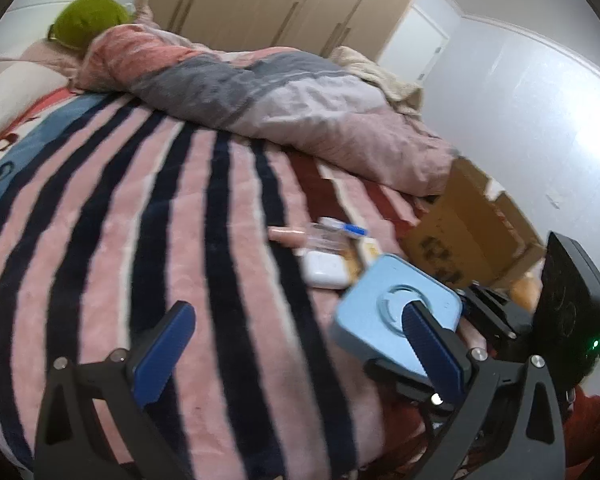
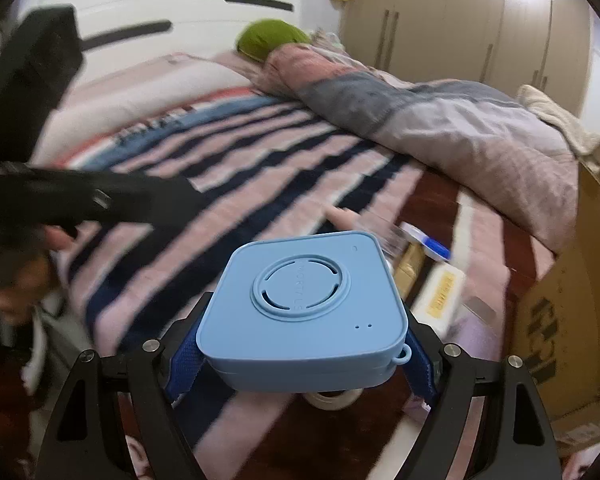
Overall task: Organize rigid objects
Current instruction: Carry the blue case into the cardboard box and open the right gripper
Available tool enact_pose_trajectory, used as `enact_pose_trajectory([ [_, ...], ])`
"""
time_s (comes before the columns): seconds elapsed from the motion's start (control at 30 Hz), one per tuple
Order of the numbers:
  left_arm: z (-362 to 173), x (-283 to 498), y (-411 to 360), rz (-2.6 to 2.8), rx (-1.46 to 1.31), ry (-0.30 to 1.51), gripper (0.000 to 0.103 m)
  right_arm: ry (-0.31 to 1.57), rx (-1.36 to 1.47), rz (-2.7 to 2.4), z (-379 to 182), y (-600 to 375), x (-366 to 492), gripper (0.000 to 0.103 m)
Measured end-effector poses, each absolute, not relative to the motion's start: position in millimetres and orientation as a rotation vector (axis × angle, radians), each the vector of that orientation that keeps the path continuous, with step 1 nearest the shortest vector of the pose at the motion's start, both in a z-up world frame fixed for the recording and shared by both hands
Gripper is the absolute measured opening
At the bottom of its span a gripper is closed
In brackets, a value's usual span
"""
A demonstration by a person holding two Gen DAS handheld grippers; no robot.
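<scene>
Item: light-blue, square, rounded-corner plastic case (image 2: pixel 306 312) with a raised ring on its lid and a small loop at one near corner. It sits level between the two blue-padded fingers (image 2: pixel 186 364) of the right gripper (image 2: pixel 300 364), one pad against its left side wall and one against its right; the tongs are clenched on it and carry it above the bed. In the left wrist view the same case (image 1: pixel 384 312) shows at the right, partly behind that view's right-hand finger.

Left gripper (image 1: pixel 296 352): fingers spread wide, released, nothing between them; only bed cover shows in the gap. It lies just left of the carried case.

Support: bed with a fleece cover in pink and dark-navy stripes (image 1: pixel 140 240).

Cluster on the cover, beyond the case and to the right:
- white rounded plastic box (image 1: pixel 326 268)
- clear plastic piece with a blue-and-white cap (image 2: pixel 424 242); exact kind cannot be told, blurred
- white carton with a yellow label (image 2: pixel 440 296)
- pale pink tube-like piece (image 1: pixel 288 235)

Far right: open brown cardboard box (image 1: pixel 472 232) with dark printing, at the bed's edge.

Far side: rumpled quilt in pink, grey and lilac (image 1: pixel 284 92); green round cushion (image 1: pixel 90 20) at the head end; beige wardrobe doors (image 2: pixel 480 24).
</scene>
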State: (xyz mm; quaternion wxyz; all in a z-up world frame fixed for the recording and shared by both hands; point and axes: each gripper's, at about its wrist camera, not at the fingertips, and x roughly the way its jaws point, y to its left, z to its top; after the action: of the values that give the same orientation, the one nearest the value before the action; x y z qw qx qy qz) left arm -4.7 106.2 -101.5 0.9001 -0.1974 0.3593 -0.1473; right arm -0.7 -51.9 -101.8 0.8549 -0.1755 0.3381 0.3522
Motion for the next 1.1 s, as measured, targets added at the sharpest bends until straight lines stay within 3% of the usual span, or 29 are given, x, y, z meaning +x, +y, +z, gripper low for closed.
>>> enact_pose_trajectory([
  [0.4, -16.0, 2.3, 46.3, -0.572, -0.326, 0.688, 0.101, 0.561, -0.295, 0.917, -25.2, -65.3, -8.5, 0.080],
  [0.47, -4.3, 7.4, 33.0, -0.568, -0.285, 0.689, 0.092, 0.530, -0.298, 0.907, -13.2, -76.5, -7.5, 0.080],
  [0.6, 15.3, 26.8, -2.4, -0.599, -0.207, 0.707, 0.090, 0.503, -0.292, 0.859, 5.1, -103.6, 0.4, 0.080],
  [1.1, 39.9, 140.0, -160.6, -0.823, -0.044, 0.829, 0.089, 0.706, -0.166, 0.538, 39.3, -247.1, 94.9, 0.078],
])
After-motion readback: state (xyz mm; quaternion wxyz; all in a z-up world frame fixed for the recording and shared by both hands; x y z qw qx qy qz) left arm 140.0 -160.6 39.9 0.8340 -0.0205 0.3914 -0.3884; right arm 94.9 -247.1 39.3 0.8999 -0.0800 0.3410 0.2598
